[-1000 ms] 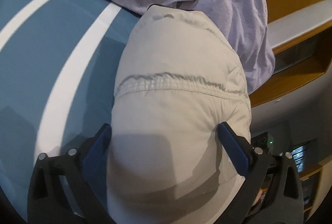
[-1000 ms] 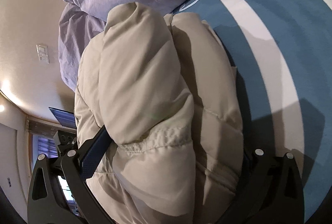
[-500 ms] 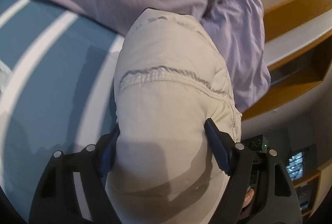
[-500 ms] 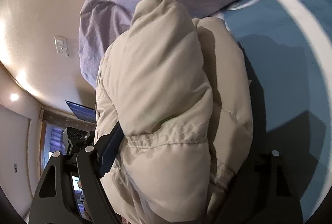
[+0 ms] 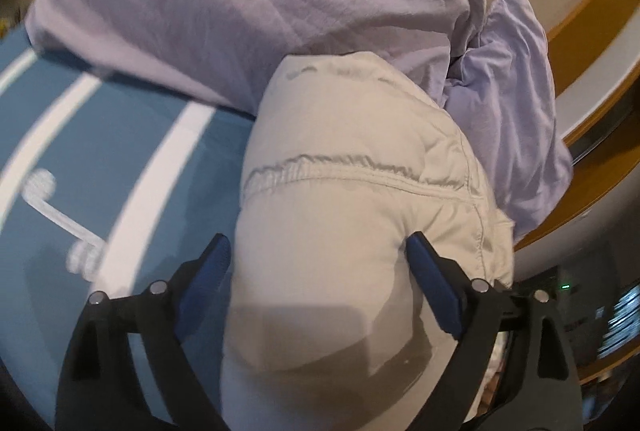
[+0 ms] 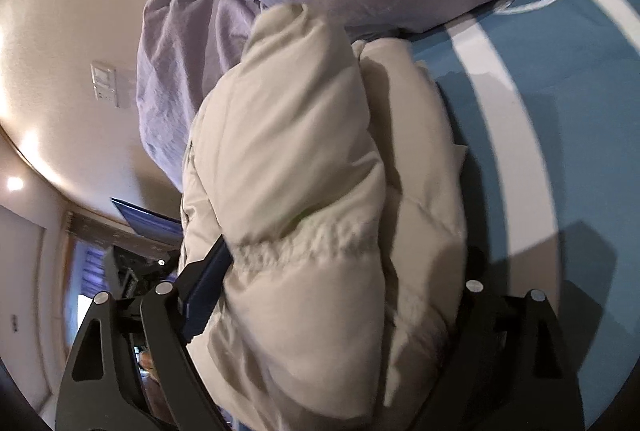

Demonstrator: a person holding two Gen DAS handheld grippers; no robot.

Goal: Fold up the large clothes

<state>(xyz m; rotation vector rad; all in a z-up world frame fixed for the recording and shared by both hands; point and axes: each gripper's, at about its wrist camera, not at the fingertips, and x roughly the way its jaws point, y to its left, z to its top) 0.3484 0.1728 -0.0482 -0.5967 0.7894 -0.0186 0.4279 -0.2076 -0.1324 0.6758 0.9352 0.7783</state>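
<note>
Left gripper (image 5: 320,271) opening, blue pads against a folded beige puffer jacket (image 5: 344,199) bundled on the blue-and-white striped bedspread (image 5: 120,151) beside lilac pillows (image 5: 248,3); right gripper (image 6: 344,279) likewise opening around that bundle.

Surface: bed (image 5: 132,159) with a blue cover striped white.
On it: lilac pillows (image 5: 248,3) at the far edge; folded beige puffer jacket (image 5: 340,199) against them.
</note>
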